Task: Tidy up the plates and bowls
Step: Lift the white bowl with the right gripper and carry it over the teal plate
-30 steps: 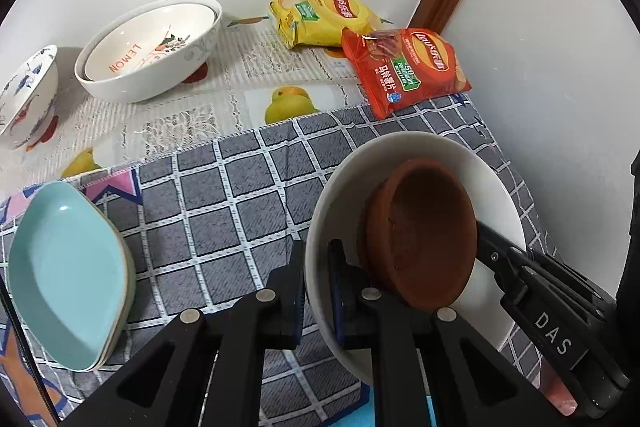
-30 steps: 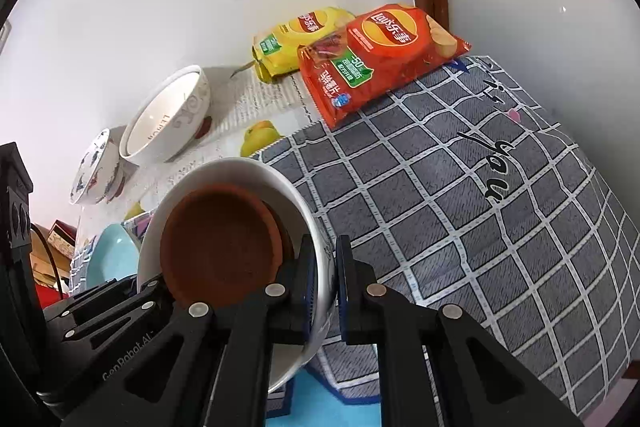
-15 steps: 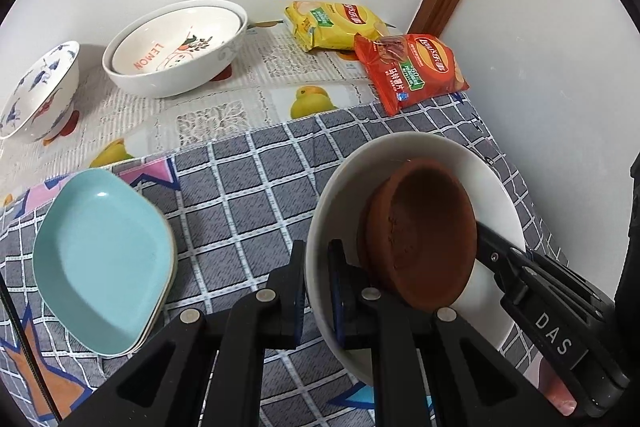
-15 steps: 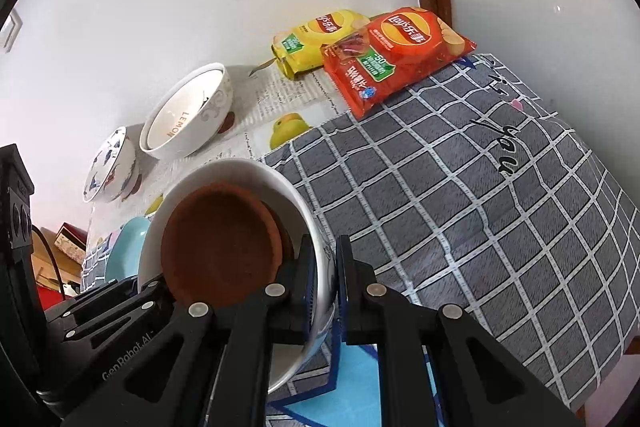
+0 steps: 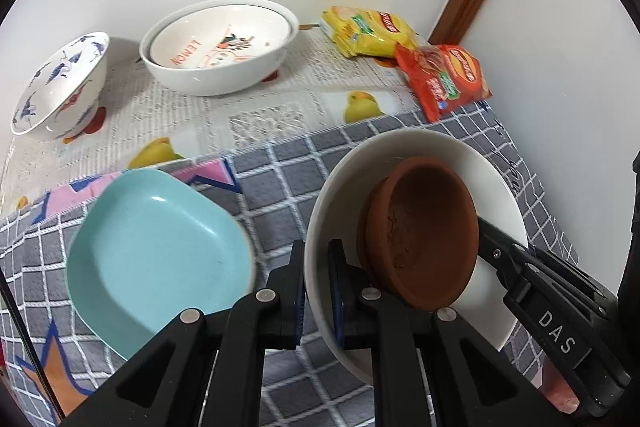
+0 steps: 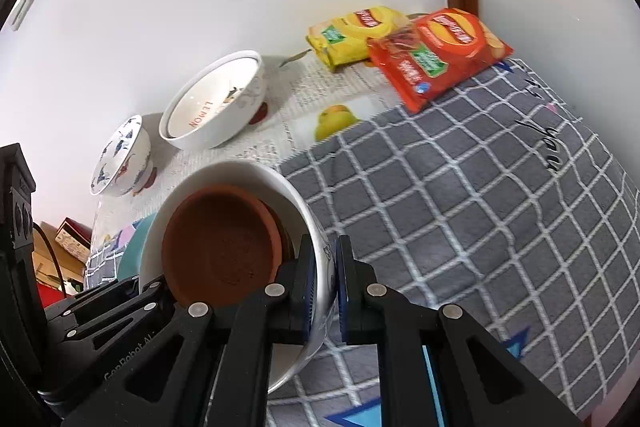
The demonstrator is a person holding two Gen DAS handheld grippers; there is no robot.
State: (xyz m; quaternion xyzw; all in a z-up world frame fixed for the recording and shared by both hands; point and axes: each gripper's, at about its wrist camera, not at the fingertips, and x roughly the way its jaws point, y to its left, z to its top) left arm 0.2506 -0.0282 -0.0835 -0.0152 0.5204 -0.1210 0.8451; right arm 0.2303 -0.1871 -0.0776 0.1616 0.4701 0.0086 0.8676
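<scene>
Checked cloth (image 6: 460,195) below; left gripper (image 5: 316,291) and right gripper (image 6: 323,279) jaws clamp white bowl (image 5: 420,155) rim, brown dish (image 5: 428,235) inside.

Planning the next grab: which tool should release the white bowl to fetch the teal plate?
Left. The teal plate lies just beside the left tool; from the right tool the white bowl mostly hides it.

Both wrist views look down close over the white bowl (image 5: 404,155) (image 6: 308,211), the left from its left rim, the right from its right; both share the far chip bags (image 5: 444,79) (image 6: 440,51).
</scene>
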